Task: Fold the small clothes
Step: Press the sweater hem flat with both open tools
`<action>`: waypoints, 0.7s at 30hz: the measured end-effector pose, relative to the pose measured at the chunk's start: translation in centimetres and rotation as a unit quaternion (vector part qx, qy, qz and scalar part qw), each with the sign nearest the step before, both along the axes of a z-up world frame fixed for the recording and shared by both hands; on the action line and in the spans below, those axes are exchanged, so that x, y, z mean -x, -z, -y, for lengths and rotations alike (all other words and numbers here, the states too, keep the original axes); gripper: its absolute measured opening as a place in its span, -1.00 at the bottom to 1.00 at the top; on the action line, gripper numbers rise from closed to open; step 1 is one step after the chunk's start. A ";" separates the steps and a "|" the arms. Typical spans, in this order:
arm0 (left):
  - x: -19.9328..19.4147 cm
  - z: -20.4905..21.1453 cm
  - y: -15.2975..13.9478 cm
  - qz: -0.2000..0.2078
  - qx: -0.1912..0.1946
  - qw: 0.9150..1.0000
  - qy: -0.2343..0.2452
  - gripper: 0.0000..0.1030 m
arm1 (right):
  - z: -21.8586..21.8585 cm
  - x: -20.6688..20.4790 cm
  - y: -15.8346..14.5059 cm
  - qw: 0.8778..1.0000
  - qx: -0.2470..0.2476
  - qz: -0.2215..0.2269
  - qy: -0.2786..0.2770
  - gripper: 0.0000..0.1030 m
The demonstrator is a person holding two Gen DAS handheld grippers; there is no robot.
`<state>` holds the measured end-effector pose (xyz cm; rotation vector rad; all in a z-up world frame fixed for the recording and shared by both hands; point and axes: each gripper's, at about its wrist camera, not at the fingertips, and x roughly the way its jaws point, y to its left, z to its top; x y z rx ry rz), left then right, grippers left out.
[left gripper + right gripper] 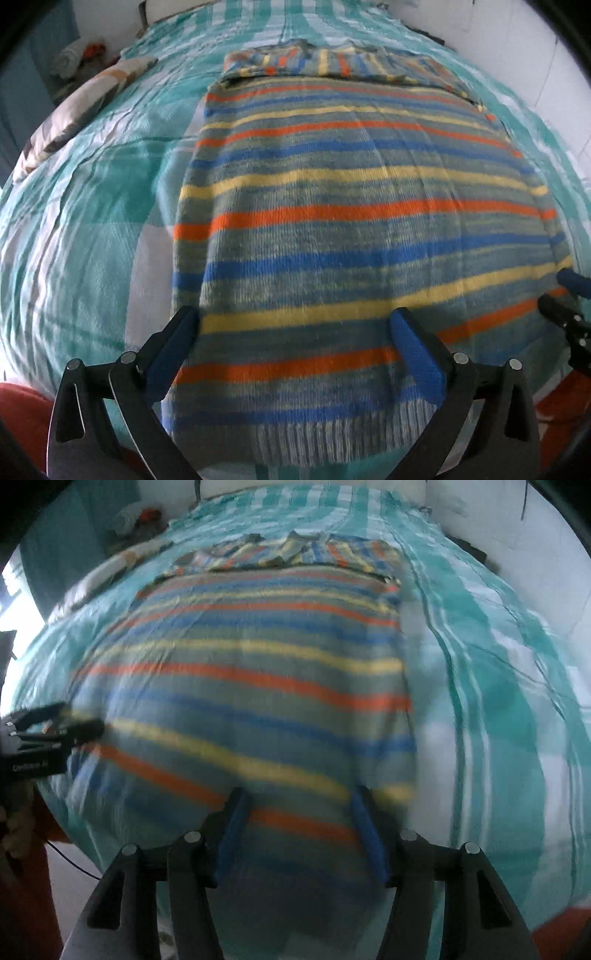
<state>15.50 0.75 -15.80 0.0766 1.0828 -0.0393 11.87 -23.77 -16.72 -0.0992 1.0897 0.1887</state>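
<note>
A striped knit sweater (351, 206) in grey, blue, orange and yellow lies flat on the bed, its sleeves folded across the top (332, 64). Its ribbed hem (314, 439) is nearest me. My left gripper (295, 325) is open above the hem's left part, jaws wide apart, holding nothing. My right gripper (299, 805) is open above the hem's right part of the sweater (251, 672), holding nothing; that view is blurred. Each gripper shows at the edge of the other's view: the right one (569, 295), the left one (55, 727).
The bed has a teal and white checked cover (92, 206). A patterned pillow (74, 110) lies at the left. Bundled things (77, 59) sit at the far left corner. A white wall (535, 572) runs along the right side.
</note>
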 end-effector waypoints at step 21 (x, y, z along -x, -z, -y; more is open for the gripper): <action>0.6 0.1 0.4 0.004 -0.001 1.000 0.005 0.99 | -0.7 0.6 0.6 0.999 0.034 0.006 -0.013 0.28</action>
